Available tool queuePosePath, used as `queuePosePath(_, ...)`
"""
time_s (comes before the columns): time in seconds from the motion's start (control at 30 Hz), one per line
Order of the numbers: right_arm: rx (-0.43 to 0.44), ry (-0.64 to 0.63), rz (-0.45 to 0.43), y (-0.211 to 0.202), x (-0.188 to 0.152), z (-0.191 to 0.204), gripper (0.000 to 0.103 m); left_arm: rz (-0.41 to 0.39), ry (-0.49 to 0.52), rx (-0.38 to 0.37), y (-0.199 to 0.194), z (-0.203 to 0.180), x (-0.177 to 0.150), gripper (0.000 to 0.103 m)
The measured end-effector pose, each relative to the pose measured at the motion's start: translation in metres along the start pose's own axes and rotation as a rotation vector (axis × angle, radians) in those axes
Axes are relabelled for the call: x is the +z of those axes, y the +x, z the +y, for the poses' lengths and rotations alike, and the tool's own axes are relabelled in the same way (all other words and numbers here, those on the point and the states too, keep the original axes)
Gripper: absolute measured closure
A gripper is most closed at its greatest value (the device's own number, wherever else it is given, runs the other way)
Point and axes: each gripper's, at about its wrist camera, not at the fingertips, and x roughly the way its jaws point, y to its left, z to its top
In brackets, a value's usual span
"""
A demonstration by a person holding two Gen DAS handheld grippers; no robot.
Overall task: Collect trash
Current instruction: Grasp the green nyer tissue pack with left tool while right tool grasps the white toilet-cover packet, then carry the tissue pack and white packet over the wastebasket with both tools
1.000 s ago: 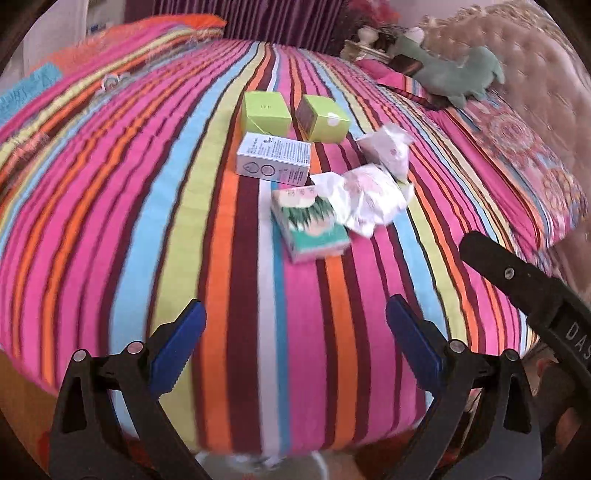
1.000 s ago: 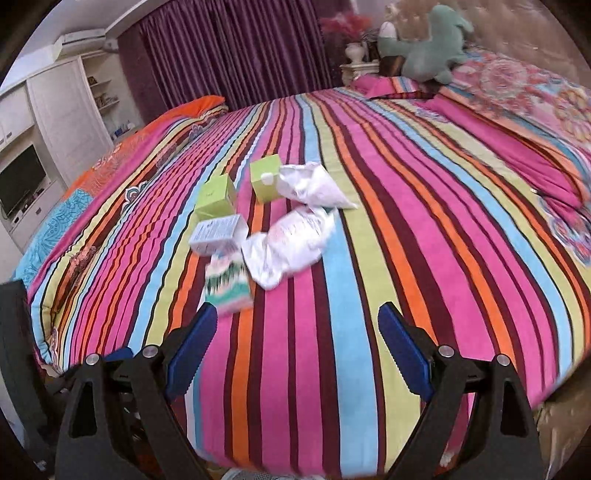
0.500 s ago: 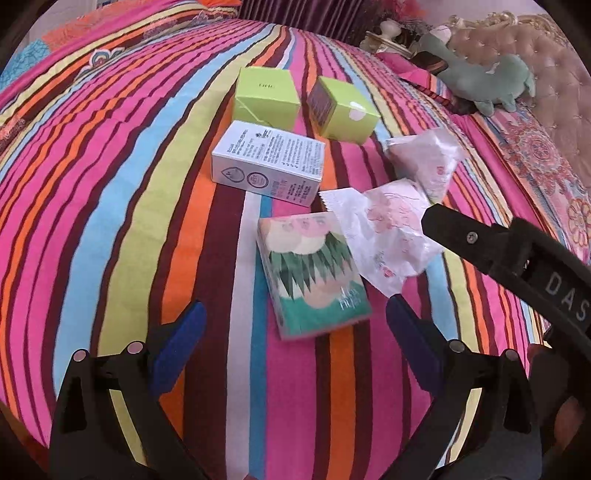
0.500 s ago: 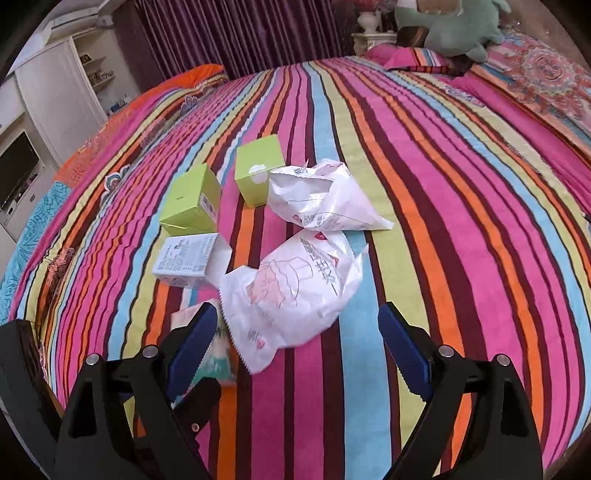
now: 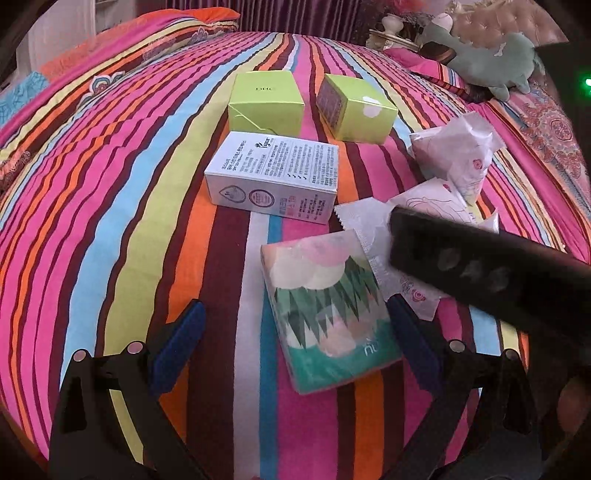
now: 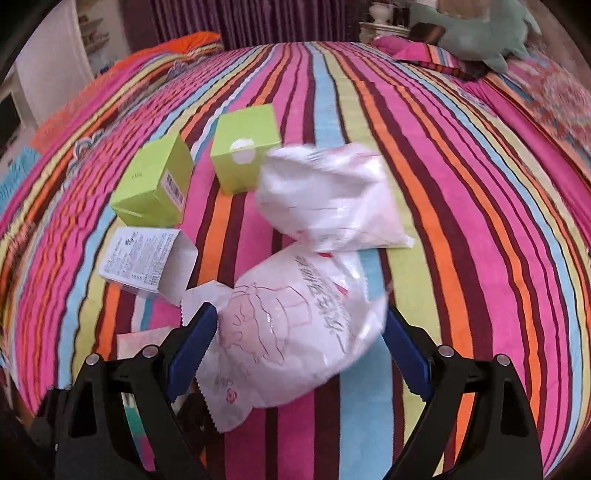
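Trash lies on a striped bedspread (image 5: 92, 229). A green patterned tissue pack (image 5: 328, 314) lies between the open fingers of my left gripper (image 5: 295, 339), nearer the right finger. Behind it are a white printed box (image 5: 275, 177), two lime-green boxes (image 5: 264, 101) (image 5: 356, 107) and two crumpled white wrappers (image 5: 458, 162). My right gripper (image 6: 299, 347) is open, with the near white wrapper (image 6: 295, 332) between its fingers. The second wrapper (image 6: 328, 199), the lime boxes (image 6: 153, 186) (image 6: 245, 146) and the white box (image 6: 140, 258) lie beyond. The right gripper's black body (image 5: 491, 273) crosses the left wrist view.
A green plush toy (image 5: 491, 59) and patterned pillows (image 5: 554, 125) lie at the bed's far right by a tufted headboard. Purple curtains (image 6: 258, 18) hang behind the bed. A white cabinet (image 6: 48, 74) stands at the left.
Both grippers have moved forward and down toward the trash. The tissue pack now lies between the left fingers and the near wrapper between the right fingers. Both stay open.
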Motion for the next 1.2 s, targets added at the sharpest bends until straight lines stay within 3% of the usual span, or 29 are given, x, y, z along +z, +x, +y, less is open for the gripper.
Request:
queuePosePath(0.2,0.033,-0.005,0.001,0.009,-0.003,-0.005,0.018,-0.006,0.088,0.035,0.006,-0.004,0.000,0.013)
queuePosePath(0.27,0.048,-0.009,-0.004,0.007,-0.003,-0.007,0.023,-0.022,0.109,0.053,0.005,-0.003,0.001,0.033)
queuePosePath(0.3,0.050,-0.009,-0.011,0.004,-0.003,-0.008,0.029,-0.027,0.111,0.060,0.004,0.001,0.003,0.046)
queuePosePath(0.33,0.052,-0.005,-0.016,0.002,-0.004,-0.009,0.039,-0.028,0.108,0.059,0.003,0.003,0.005,0.053)
queuePosePath(0.47,0.053,0.023,-0.050,-0.014,-0.019,-0.014,0.050,-0.016,0.127,0.012,0.001,0.012,0.008,0.054)
queuePosePath(0.77,0.142,0.088,-0.116,-0.055,-0.064,-0.020,0.051,-0.056,0.113,-0.043,-0.025,0.028,-0.011,0.054)
queuePosePath(1.2,0.178,0.165,-0.158,-0.105,-0.119,-0.016,0.051,-0.099,0.151,-0.093,-0.091,0.046,-0.067,0.054)
